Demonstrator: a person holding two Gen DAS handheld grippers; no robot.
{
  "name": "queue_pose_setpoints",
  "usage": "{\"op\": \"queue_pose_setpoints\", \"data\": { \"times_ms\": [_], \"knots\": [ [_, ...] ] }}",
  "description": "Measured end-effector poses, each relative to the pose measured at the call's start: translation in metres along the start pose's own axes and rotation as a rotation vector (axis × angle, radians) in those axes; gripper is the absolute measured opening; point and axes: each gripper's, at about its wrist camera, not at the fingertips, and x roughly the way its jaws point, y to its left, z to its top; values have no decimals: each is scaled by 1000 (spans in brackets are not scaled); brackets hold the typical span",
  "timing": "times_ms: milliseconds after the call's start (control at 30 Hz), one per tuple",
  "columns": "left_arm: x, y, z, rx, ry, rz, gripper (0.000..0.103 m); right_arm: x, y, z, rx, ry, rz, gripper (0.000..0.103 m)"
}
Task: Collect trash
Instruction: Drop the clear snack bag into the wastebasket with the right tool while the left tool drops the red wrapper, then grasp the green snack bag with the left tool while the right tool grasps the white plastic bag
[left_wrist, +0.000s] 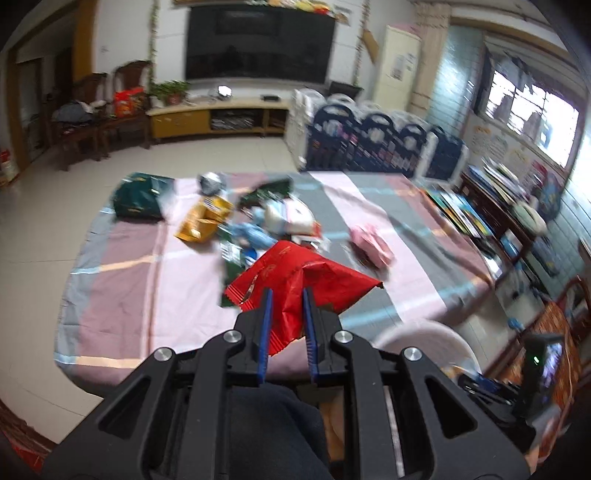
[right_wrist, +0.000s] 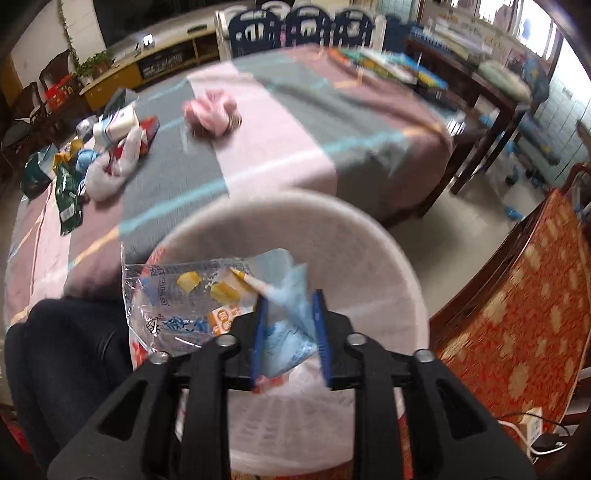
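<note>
Trash is in both of my tools and more of it lies on the table (left_wrist: 122, 295), which is covered with a striped cloth in pink, grey and mauve. My left tool (left_wrist: 287, 295) has its blue pads pressed together on a red wrapper (left_wrist: 295, 273), and it holds this wrapper in the air above the near edge of the table. My right tool (right_wrist: 290, 301) is over a white plastic basket (right_wrist: 369, 236) that stands on the floor just beside the near edge of the table. Between its pads there is a clear plastic bag (right_wrist: 177, 295) with blue and yellow print. The pads are spread a little; the bag's pale blue fold hangs loose between them, and I cannot tell if one pad touches it.

In the left wrist view, the other trash makes a heap around the middle of the table, toward the far edge: a yellow packet (left_wrist: 203, 221), a blue wrapper (left_wrist: 251, 234) and a white packet (left_wrist: 284, 216) close together. A dark green bag (left_wrist: 142, 197) lies at the far left corner. A pink crumpled thing (left_wrist: 371, 240) lies apart from the heap, toward the right edge. My dark trouser leg (right_wrist: 66, 350) shows under the tools.
</note>
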Motion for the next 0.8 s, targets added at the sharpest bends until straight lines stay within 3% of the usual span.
{"op": "queue_pose_setpoints", "data": {
  "times_ms": [100,233,400,433,500,633,767,800],
  "knots": [
    [20,-23,-12,61,83,-63,17,-11,-20,1,72,-32,-5,69],
    [48,-60,-36,134,215,-189,17,-54,-54,10,180,-188,-38,70],
    [75,-126,-78,326,378,-378,18,-93,-99,12,320,-316,-53,75],
    [79,-138,-86,371,400,-393,28,-96,-104,13,333,-323,-54,75],
    [83,-152,-99,437,419,-376,80,-99,-110,14,348,-330,-60,76],
    [81,-141,-94,465,330,-276,84,-91,-105,13,341,-311,-54,76],
    [101,-83,-56,310,256,-146,85,-77,-92,14,314,-274,-34,76],
    [112,-59,-43,242,240,-75,85,-74,-90,14,307,-268,-31,76]
  ]
}}
